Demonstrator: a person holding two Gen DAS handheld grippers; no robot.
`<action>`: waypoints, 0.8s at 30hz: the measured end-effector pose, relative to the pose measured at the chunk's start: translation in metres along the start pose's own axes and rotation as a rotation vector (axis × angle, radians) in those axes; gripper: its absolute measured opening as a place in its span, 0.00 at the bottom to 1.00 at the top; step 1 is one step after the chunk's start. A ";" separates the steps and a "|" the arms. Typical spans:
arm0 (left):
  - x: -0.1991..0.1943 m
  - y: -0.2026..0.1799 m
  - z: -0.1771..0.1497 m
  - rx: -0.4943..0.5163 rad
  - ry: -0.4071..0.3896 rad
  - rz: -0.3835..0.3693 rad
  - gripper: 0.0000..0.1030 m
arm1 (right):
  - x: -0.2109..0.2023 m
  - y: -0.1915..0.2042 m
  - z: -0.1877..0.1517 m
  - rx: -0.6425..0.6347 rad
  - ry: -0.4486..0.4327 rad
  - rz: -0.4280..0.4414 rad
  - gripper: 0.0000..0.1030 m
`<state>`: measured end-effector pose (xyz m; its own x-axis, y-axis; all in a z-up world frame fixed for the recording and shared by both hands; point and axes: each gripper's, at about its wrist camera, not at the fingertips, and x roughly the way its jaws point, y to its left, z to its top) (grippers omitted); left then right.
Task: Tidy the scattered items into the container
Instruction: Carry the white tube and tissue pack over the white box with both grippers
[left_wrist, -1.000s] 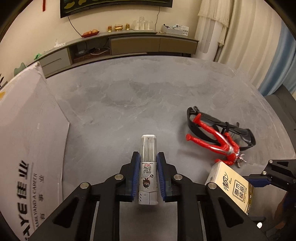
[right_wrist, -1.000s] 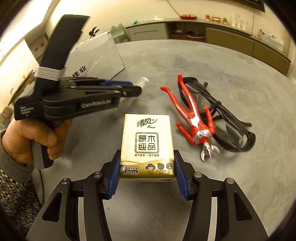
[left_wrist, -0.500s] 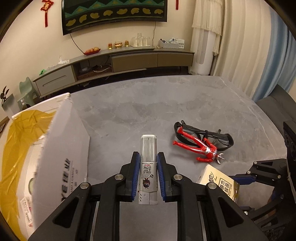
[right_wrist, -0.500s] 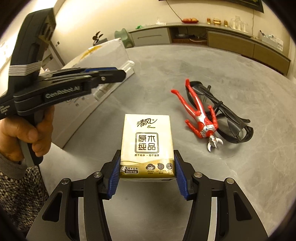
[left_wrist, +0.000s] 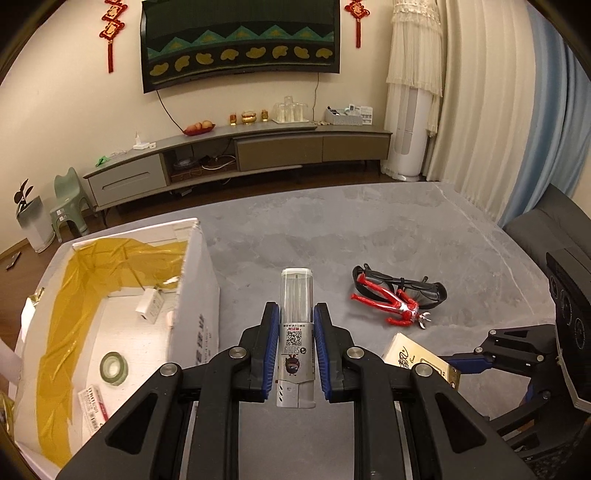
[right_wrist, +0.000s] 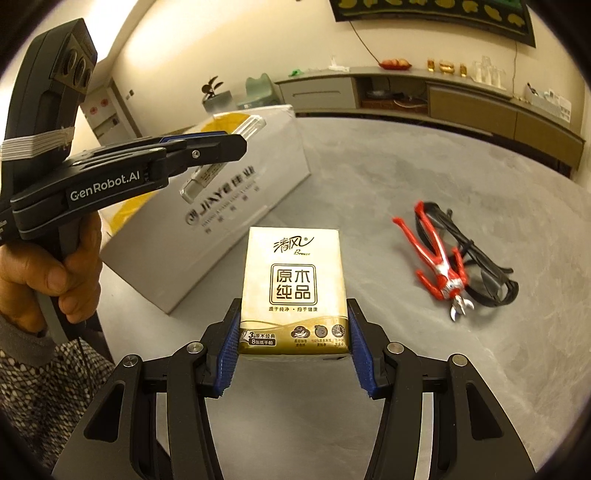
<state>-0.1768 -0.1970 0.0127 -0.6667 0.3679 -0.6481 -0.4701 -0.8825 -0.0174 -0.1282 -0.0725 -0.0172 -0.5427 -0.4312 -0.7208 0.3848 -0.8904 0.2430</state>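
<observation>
Left gripper (left_wrist: 296, 325): its blue-padded fingers were clamped on a clear-topped dispenser (left_wrist: 296, 332), pinching the labelled silver lower half while the transparent upper half stuck out past the fingertips.
Dispenser contents: thin pale sticks seemed to stand inside the clear part, though the view was too small to be sure what they were.
Right gripper (right_wrist: 293, 336): closed on a gold tissue pack (right_wrist: 293, 291), the pads pressing its two long sides near the bottom edge, printed face up.
Height: both held items were off the grey tabletop (left_wrist: 369, 229), the dispenser just right of the box's near wall.
Cardboard box (left_wrist: 195, 306): white, open-topped, at the table's left side, its inner walls lined with yellow tape.
Inside the box: a roll of tape (left_wrist: 113, 363), a small white plug-like block (left_wrist: 149, 304) and a flat labelled packet (left_wrist: 94, 404) lay on the floor.
Still on the table: a red-and-silver toy figure (left_wrist: 388, 304) lay face up, resting partly over a pair of black safety glasses (left_wrist: 424, 290), well apart from the box.
Person's hand (right_wrist: 55, 273): wrapped round the left gripper's handle, a patterned knit sleeve (right_wrist: 44, 373) below it.
Background: a low TV cabinet (left_wrist: 240, 151) ran along the far wall.
</observation>
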 end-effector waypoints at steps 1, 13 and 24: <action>-0.003 0.002 0.000 -0.003 -0.005 0.000 0.20 | -0.001 0.003 0.002 -0.003 -0.003 0.002 0.54; -0.049 0.040 -0.002 -0.071 -0.080 -0.002 0.20 | -0.006 0.052 0.022 -0.055 -0.042 0.019 0.54; -0.089 0.097 -0.009 -0.184 -0.150 0.006 0.20 | -0.009 0.090 0.036 -0.072 -0.082 0.033 0.54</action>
<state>-0.1578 -0.3174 0.0623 -0.7545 0.3896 -0.5282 -0.3615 -0.9184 -0.1610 -0.1150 -0.1542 0.0348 -0.5873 -0.4729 -0.6569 0.4540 -0.8643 0.2163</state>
